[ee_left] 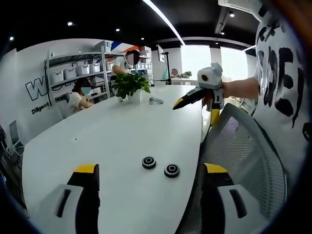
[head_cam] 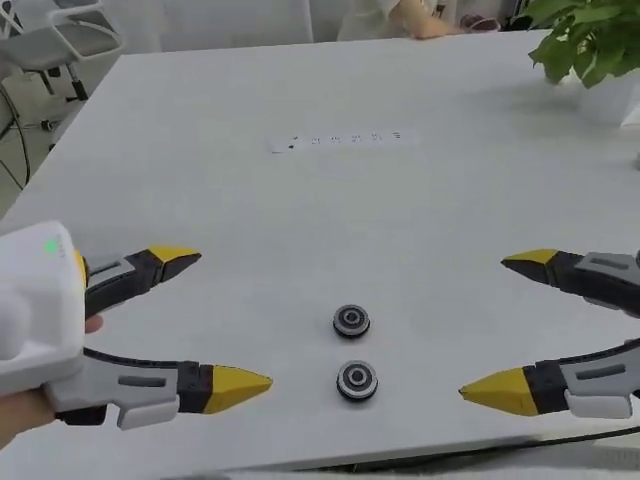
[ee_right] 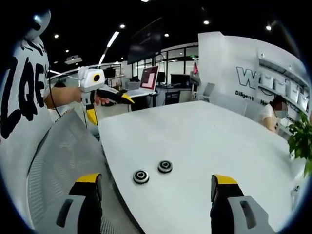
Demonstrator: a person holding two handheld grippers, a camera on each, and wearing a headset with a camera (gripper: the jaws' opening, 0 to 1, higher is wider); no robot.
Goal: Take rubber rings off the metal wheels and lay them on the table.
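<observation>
Both your claws are spread wide and neither has anything pinched in it. In the head view the grey, yellow-tipped left claw (head_cam: 235,318) comes in from the left, and the matching right claw (head_cam: 482,327) comes in from the right. They're pointing at each other over the near edge of the white worktop (head_cam: 300,200).

The stuff you're after sits in the gap between them. There are two small round metal wheels, one (head_cam: 351,320) a bit further from you and the other (head_cam: 357,380) nearer the worktop edge, close together but not touching. Both lie flat with a silver hub showing. Each one has its black rubber ring (head_cam: 337,321) still on round the outside, and no loose rings are lying on the worktop. Neither claw is touching a wheel; they're well off to either side.

The left gripper view has the same pair (ee_left: 149,162) (ee_left: 171,170) just ahead of its tips. The right gripper view has them (ee_right: 165,166) (ee_right: 141,176) too.

A leafy green potted plant (head_cam: 590,40) stands at the far right corner. A small row of faint markings (head_cam: 340,140) sits further up the worktop, too small to read
</observation>
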